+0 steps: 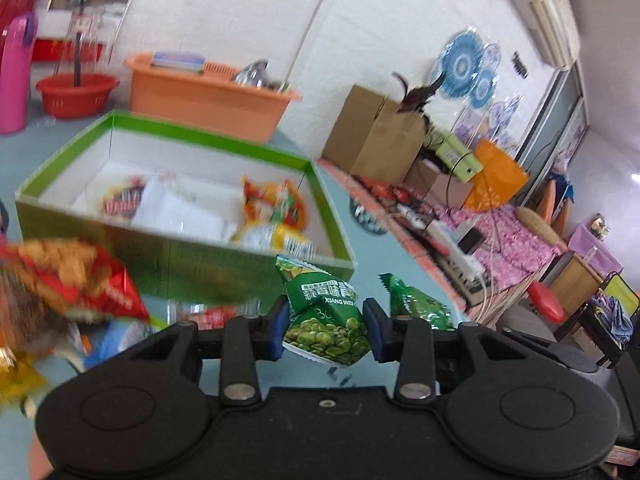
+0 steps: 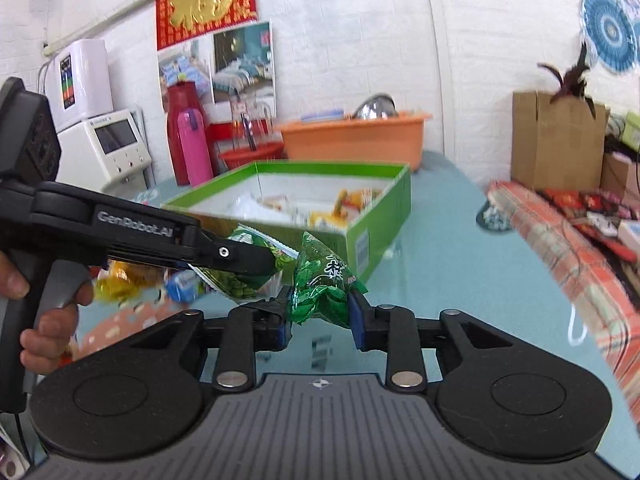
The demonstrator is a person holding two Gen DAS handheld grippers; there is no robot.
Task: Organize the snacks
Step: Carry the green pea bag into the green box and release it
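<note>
My left gripper [image 1: 326, 330] is shut on a green pea snack packet [image 1: 326, 320] and holds it above the table, just in front of the green box [image 1: 188, 256]. My right gripper [image 2: 320, 312] is shut on a second green snack packet [image 2: 320, 284], also lifted. That second packet shows to the right in the left wrist view [image 1: 416, 304]. The left gripper with its packet [image 2: 240, 276] shows in the right wrist view, close to the left of mine. The open green box [image 2: 376, 220] holds several snack packets [image 1: 272, 216].
Loose snacks lie at the left: a red bag [image 1: 76, 280] and yellow and blue packets [image 2: 148, 284]. An orange tub [image 1: 208, 96], a red basket [image 1: 76, 94] and a pink flask [image 2: 194, 148] stand behind the box. A cardboard box [image 2: 556, 140] stands on the right.
</note>
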